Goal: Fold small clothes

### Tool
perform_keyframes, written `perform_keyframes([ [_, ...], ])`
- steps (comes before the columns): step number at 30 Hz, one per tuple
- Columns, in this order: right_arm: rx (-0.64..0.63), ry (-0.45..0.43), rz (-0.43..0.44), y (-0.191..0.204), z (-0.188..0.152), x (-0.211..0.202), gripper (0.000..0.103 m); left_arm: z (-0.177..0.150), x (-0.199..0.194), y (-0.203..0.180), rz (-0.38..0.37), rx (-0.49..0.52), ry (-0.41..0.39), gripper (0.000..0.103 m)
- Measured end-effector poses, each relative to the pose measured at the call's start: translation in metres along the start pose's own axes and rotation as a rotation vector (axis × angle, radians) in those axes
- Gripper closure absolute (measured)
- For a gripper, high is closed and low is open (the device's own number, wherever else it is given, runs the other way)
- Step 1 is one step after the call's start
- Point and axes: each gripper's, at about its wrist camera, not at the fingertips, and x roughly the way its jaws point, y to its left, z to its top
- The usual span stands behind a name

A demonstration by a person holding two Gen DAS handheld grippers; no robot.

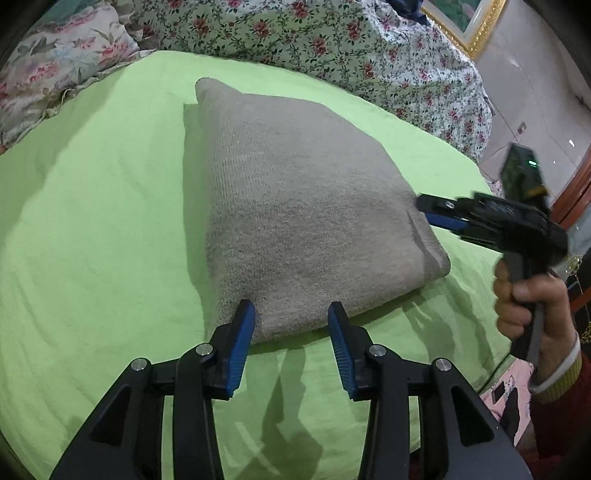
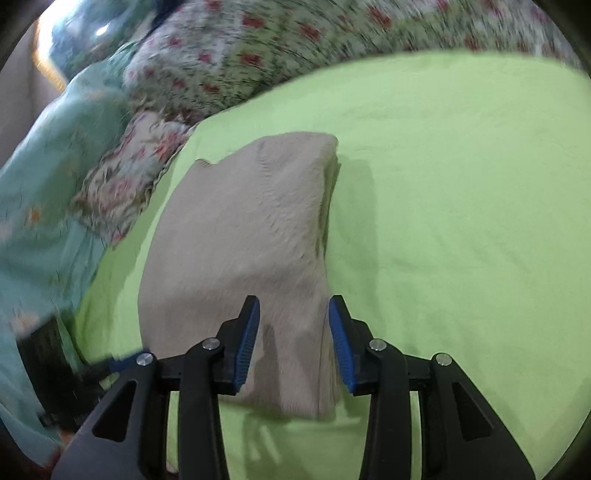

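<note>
folded beige knit garment [image 1: 295, 206], thick flat rectangle, lying on green sheet [image 1: 92, 221]

Black hand-held gripper [image 1: 291, 317] w/ blue ribbed pads, silver screws, red sleeve [image 1: 561, 402], yellow-white striped cuff

A green sheet [image 1: 92, 206] lies beneath floral bedding [image 1: 332, 40] and a gilt frame [image 1: 476, 33].

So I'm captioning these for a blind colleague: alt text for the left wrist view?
A folded grey knit garment lies on a green sheet, the open left gripper at its near edge. The right gripper, in a hand, points at its right side.
</note>
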Motion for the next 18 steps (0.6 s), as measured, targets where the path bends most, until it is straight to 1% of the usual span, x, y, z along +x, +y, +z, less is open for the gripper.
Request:
perform_keyframes([
  [4, 0.052, -0.02, 0.061, -0.009, 0.013, 0.021, 0.063, 0.0, 0.003, -0.001, 0.003, -0.002, 0.007, 0.06],
  [5, 0.069, -0.015, 0.086, -0.012, 0.017, 0.025, 0.067, 0.001, 0.003, 0.0, 0.004, -0.002, 0.011, 0.06],
  [6, 0.066, -0.005, 0.104, -0.011, 0.018, 0.028, 0.079, 0.001, 0.003, -0.002, 0.006, -0.001, 0.013, 0.059],
  [7, 0.047, -0.017, 0.099, -0.007, 0.02, 0.025, 0.085, 0.002, 0.003, -0.003, 0.005, -0.001, 0.014, 0.059],
  [8, 0.019, -0.048, 0.091, -0.001, 0.022, 0.018, 0.086, 0.003, 0.002, -0.002, -0.001, -0.002, 0.014, 0.057],
  [9, -0.009, -0.077, 0.076, 0.004, 0.022, 0.01, 0.087, 0.002, 0.002, -0.003, -0.011, -0.006, 0.013, 0.055],
  [10, -0.021, -0.08, 0.046, 0.006, 0.022, 0.01, 0.087, 0.002, 0.003, -0.003, -0.021, -0.011, 0.014, 0.054],
  [12, -0.035, -0.038, -0.025, 0.002, 0.02, 0.023, 0.087, 0.002, 0.007, -0.006, -0.027, -0.013, 0.021, 0.053],
  [13, -0.037, -0.017, -0.045, -0.001, 0.019, 0.03, 0.087, 0.003, 0.008, -0.007, -0.022, -0.009, 0.024, 0.053],
  [14, -0.007, -0.008, -0.043, -0.007, 0.018, 0.034, 0.084, 0.003, 0.008, -0.009, -0.012, -0.003, 0.025, 0.052],
  [16, 0.012, -0.038, -0.054, -0.007, 0.016, 0.024, 0.076, 0.003, 0.007, -0.013, -0.002, 0.008, 0.025, 0.051],
  [18, -0.03, -0.104, -0.095, 0.009, 0.009, -0.002, 0.076, 0.002, 0.006, -0.012, -0.005, 0.005, 0.026, 0.05],
])
